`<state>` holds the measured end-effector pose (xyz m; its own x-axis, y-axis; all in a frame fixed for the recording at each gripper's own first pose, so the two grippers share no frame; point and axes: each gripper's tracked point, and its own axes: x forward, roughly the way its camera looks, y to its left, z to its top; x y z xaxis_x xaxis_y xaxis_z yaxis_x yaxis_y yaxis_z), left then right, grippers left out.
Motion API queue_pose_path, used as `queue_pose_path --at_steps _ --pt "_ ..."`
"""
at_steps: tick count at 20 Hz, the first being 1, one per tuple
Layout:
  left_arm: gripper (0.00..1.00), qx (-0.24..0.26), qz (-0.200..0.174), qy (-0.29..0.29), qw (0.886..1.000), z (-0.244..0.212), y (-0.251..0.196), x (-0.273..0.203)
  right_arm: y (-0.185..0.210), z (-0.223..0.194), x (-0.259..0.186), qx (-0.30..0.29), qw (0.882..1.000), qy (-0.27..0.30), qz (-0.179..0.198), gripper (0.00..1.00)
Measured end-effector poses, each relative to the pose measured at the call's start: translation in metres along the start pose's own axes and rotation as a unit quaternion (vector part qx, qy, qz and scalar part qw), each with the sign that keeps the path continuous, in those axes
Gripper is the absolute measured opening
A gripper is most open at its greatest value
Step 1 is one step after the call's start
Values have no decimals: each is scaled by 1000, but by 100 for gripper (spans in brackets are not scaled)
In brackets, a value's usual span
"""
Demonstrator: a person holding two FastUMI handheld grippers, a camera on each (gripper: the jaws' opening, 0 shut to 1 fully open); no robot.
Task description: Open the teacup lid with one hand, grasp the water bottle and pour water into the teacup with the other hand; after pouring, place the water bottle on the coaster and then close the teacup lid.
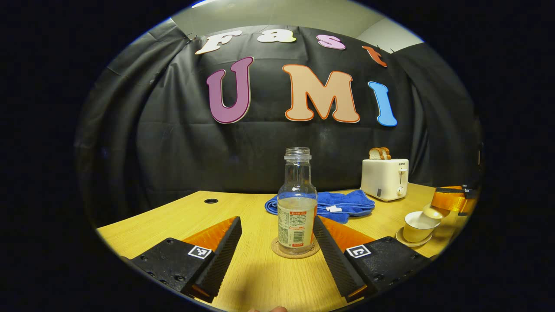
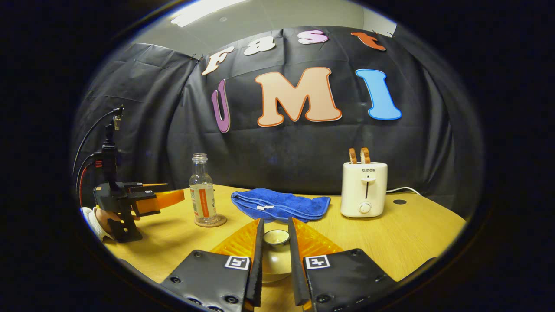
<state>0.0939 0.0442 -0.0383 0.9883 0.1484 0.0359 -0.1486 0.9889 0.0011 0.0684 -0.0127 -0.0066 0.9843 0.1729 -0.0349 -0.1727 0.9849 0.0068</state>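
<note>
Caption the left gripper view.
Open black tongs flank the clear glass water bottle standing on its round cork coaster.

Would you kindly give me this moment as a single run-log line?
left gripper: open, flanking water bottle on coaster | right gripper: shut on lid, tilted above open teacup

**Lid held between the right gripper's fingers**

The right gripper clamps the teacup lid. Off to the left, the water bottle stands upright on its coaster, and the left gripper hovers just beside it.
</note>
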Motion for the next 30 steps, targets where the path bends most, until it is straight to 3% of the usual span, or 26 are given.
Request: queue_pose_path --at_steps 4,15,18,24,25,26,30 --pt "96 0 0 0 1000 0 0 0 18 -6 10 -2 1000 21 13 32" --pt "96 -1 -12 1 1000 0 -4 0 14 -18 20 4 998 64 -5 32" --pt "96 -1 -12 1 1000 0 -4 -1 14 -18 19 3 998 64 -5 39" --pt "96 -1 -12 1 1000 0 -3 -1 11 -8 12 5 999 34 -8 41" --pt "96 -1 -13 1 1000 -1 -4 0 11 -4 10 7 1000 20 -10 44" --pt "96 -1 -13 1 1000 0 -4 -1 10 0 7 9 1000 6 -12 57" --pt "96 -1 -11 2 1000 0 -2 -1 3 3 3 0 1000 -11 -28 54"
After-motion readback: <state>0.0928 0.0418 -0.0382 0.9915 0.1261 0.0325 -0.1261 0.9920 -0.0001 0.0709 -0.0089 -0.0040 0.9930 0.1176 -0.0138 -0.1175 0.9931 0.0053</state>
